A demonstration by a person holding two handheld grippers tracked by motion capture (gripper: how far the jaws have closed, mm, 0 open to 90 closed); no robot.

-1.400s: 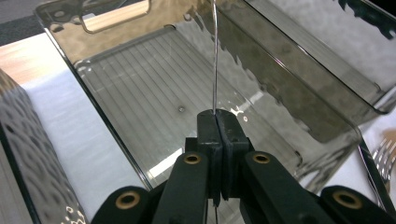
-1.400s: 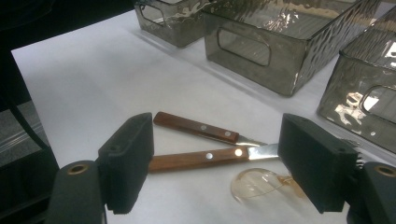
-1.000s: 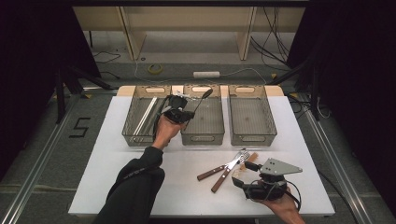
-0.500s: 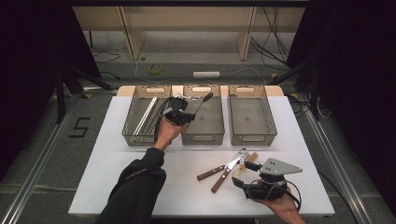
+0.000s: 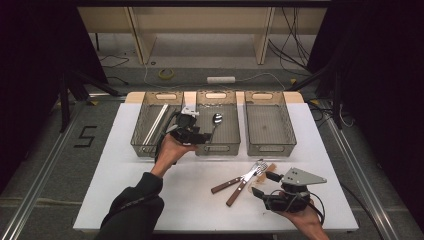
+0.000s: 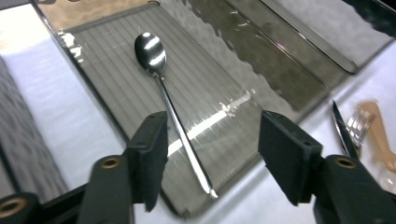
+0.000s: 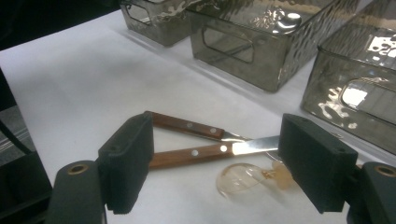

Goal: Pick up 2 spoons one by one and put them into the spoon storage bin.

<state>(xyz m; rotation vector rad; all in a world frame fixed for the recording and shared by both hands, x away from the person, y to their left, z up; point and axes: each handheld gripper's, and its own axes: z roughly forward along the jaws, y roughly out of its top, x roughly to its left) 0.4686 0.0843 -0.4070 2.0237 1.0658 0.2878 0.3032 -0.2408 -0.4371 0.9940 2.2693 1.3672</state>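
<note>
Dropped from the left hand-held gripper [image 6: 212,154], whose jaws just spread, spoon [image 6: 161,74] apparently lies in the middle bin [image 5: 227,148].

The spoon [image 6: 161,86] is polished metal, mirror-bright in the bowl and along its thin handle. It lies in a middle bin [image 6: 224,70] of smoky, translucent plastic — glossy, with a ribbed floor and rippled walls. The white surface [image 7: 84,79] looks matt and smooth. The knife [image 7: 205,153] and fork [image 7: 187,126] have brown wooden handles with metal rivets and shiny steel ends. A small clear plastic spoon [image 7: 240,179] is amber-tinted. Both grippers' jaws carry matt black pads — faintly grainy.
</note>
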